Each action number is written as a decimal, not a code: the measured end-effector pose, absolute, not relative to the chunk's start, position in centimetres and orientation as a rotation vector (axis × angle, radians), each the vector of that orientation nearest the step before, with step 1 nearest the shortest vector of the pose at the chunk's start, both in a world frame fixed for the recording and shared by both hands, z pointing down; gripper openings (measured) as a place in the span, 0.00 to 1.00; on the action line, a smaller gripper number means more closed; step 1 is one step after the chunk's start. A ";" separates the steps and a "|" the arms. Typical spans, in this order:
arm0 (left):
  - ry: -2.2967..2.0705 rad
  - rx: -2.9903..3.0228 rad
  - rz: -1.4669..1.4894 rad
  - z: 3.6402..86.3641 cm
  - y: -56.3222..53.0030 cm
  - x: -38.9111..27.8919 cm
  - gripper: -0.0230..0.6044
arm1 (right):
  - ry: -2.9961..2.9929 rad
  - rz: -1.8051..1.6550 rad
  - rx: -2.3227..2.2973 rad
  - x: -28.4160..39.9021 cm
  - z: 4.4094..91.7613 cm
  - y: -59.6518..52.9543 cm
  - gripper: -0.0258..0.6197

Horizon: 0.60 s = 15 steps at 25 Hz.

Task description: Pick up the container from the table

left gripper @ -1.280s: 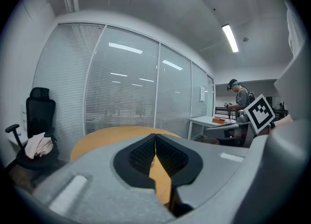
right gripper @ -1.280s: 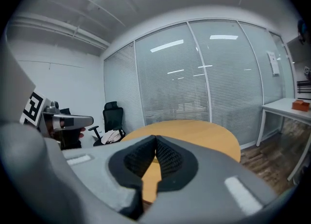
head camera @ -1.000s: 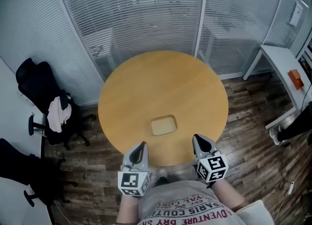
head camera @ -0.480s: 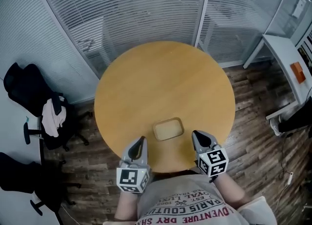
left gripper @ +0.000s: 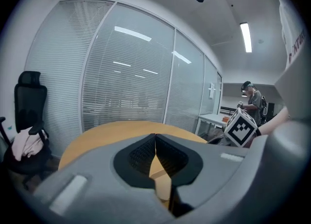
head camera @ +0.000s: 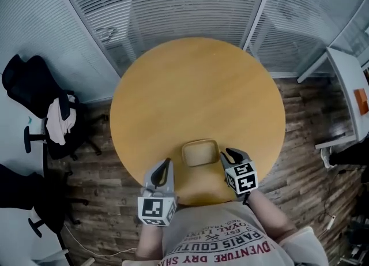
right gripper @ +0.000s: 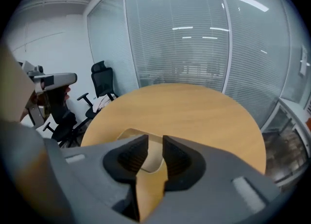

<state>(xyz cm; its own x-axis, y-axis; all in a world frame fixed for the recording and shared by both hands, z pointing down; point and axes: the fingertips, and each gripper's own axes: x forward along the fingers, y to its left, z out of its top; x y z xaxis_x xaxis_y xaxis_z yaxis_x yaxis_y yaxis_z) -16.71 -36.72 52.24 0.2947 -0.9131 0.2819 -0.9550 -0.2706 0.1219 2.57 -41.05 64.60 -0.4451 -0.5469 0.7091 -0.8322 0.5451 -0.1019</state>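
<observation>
We find the right gripper (head camera: 226,154) with jaws opening and nothing between them, just beside the container (head camera: 200,152). The left gripper (head camera: 167,164) is closed and empty, near the container's other side. The container sits untouched at the table's (head camera: 196,86) near edge. We judge the approach in hand; next, the jaws must straddle the container's rim.

Container (right gripper: 125,134) apparently half hidden; white desk (head camera: 349,83) cropped at edge.

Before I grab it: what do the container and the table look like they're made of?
Container: matte tan, rounded corners, no gloss; probably moulded paper pulp, possibly plastic. Table: smooth honey-coloured wood look with faint grain and a soft sheen; likely veneer or laminate rather than bare wood.
</observation>
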 end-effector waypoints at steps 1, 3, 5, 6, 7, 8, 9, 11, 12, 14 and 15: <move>-1.711 2.281 0.228 52.8 -37.0 -17.0 0.05 | -2.136 0.615 1.085 2.4 65.8 -41.5 0.19; -1.719 2.250 0.239 53.8 -37.5 -17.4 0.05 | -2.090 0.667 1.053 2.1 68.2 -42.5 0.20; -1.725 2.221 0.254 54.7 -37.9 -17.7 0.05 | -2.039 0.717 1.017 1.9 70.5 -43.2 0.23; -1.727 2.207 0.262 55.1 -37.9 -17.9 0.05 | -2.013 0.736 0.993 1.8 71.6 -43.4 0.25; -1.728 2.194 0.270 55.4 -38.0 -18.0 0.05 | -1.987 0.747 0.971 1.7 72.6 -43.6 0.25; -1.730 2.182 0.277 55.8 -38.1 -18.3 0.05 | -1.961 0.752 0.953 1.7 73.5 -43.8 0.25; -1.732 2.171 0.282 56.0 -38.3 -18.5 0.05 | -1.936 0.759 0.943 1.6 74.4 -44.1 0.25; -1.739 2.153 0.288 56.4 -38.6 -18.9 0.05 | -1.894 0.789 0.939 1.7 75.8 -44.5 0.25; -1.743 2.146 0.290 56.6 -38.7 -19.1 0.05 | -1.877 0.810 0.944 1.7 76.4 -44.6 0.25; -1.753 2.140 0.295 56.8 -38.9 -19.5 0.05 | -1.852 0.843 0.953 1.8 77.3 -44.8 0.25; -1.758 2.139 0.300 56.9 -38.9 -19.7 0.05 | -1.840 0.853 0.954 1.8 77.7 -44.8 0.25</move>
